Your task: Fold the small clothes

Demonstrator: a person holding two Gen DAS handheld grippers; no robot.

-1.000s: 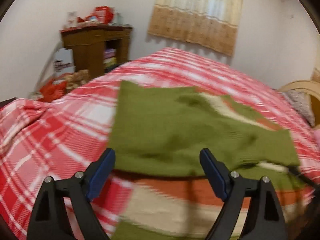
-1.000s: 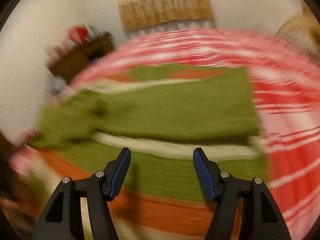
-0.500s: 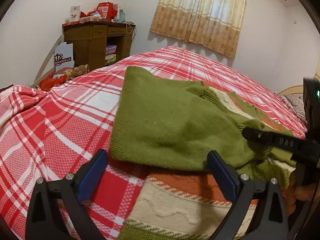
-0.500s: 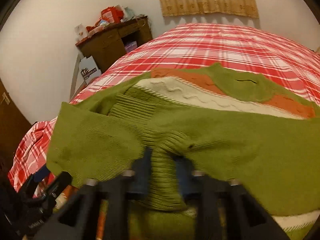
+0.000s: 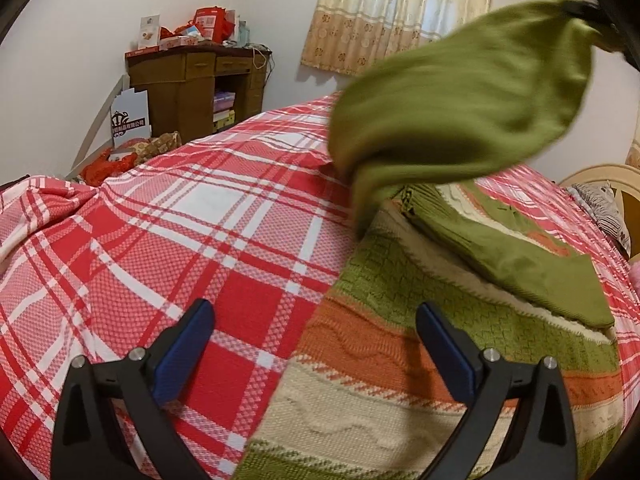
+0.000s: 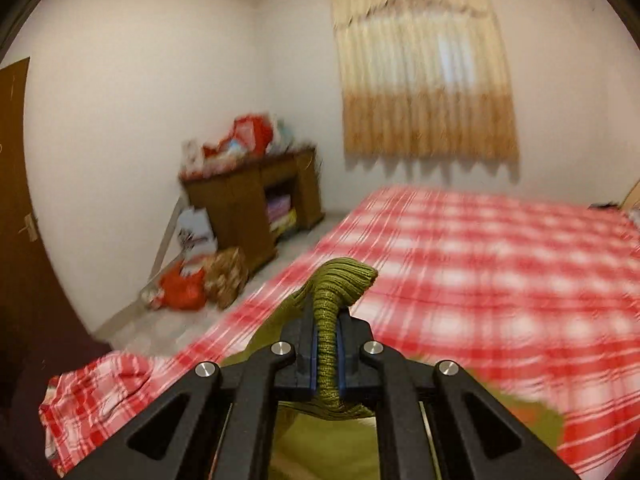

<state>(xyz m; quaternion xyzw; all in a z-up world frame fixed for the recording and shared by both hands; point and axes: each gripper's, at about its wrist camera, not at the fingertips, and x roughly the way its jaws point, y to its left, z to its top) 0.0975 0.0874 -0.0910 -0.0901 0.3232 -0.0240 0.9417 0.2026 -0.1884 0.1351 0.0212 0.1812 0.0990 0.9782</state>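
Observation:
A small knitted sweater (image 5: 460, 340) with green, orange and cream bands lies on the red plaid bed (image 5: 200, 220). Its plain green sleeve (image 5: 460, 96) is lifted high, up and to the right. My right gripper (image 6: 327, 344) is shut on the ribbed green cuff (image 6: 340, 280) and holds it well above the bed; it shows at the top right of the left wrist view (image 5: 592, 12). My left gripper (image 5: 316, 348) is open and empty, low over the sweater's left edge. The other sleeve (image 5: 520, 260) lies folded across the sweater's body.
A brown wooden desk (image 5: 192, 88) with red boxes on top stands against the far wall. Bags and a white box (image 5: 128, 136) lie on the floor beside it. A curtain (image 5: 400, 12) hangs at the back. A headboard with a pillow (image 5: 600, 196) is at the right.
My right gripper closed on the green cuff and lifted the sleeve up off the sweater's body. The left gripper stayed open, near the sweater's left edge.

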